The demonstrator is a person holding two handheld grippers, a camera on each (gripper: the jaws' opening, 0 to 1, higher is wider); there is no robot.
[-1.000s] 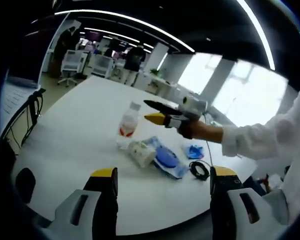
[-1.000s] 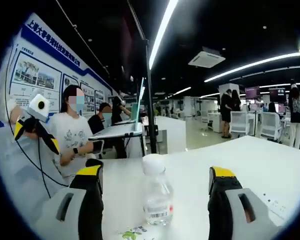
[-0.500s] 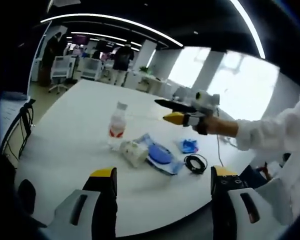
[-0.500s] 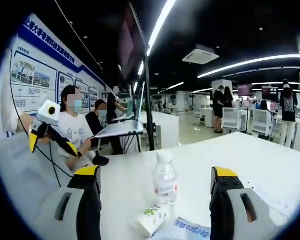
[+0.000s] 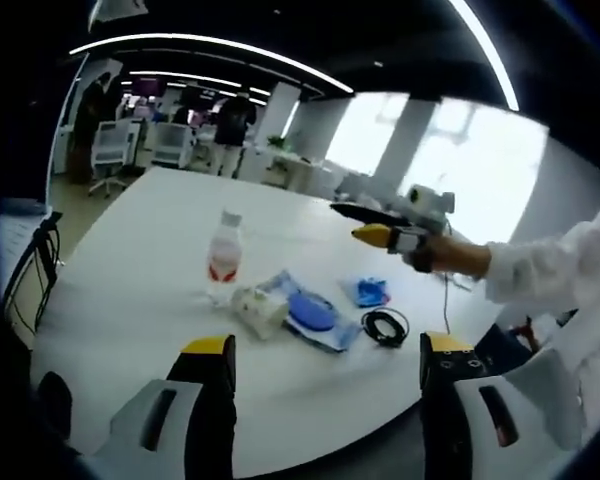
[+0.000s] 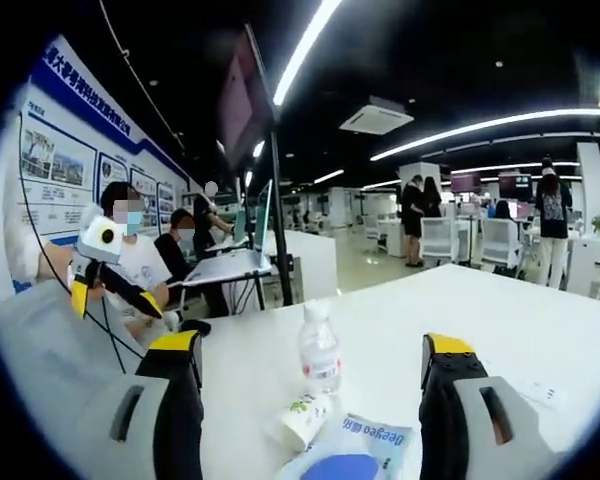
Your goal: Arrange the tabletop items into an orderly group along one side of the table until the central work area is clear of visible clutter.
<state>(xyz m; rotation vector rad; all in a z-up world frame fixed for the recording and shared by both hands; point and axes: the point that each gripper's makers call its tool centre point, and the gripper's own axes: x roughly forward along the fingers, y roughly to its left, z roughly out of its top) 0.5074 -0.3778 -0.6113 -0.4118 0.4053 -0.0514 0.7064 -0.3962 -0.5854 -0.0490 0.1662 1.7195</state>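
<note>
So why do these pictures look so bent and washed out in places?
Left gripper view: the fisheye lens curves the white table, and the windows behind the right gripper blow out to white glare. Right gripper view: ceiling light strips bow, and the bottle looks slightly soft.

Blue pouch [image 6: 352, 452] cut off by bottom edge; small blue item [image 5: 368, 292] too blurred to identify.

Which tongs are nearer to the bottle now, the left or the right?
Right, I judge. In the left gripper view, the right tongs hover open over the table just past the clutter, near the bottle. The left tongs hang back at the table's near edge, open.
</note>
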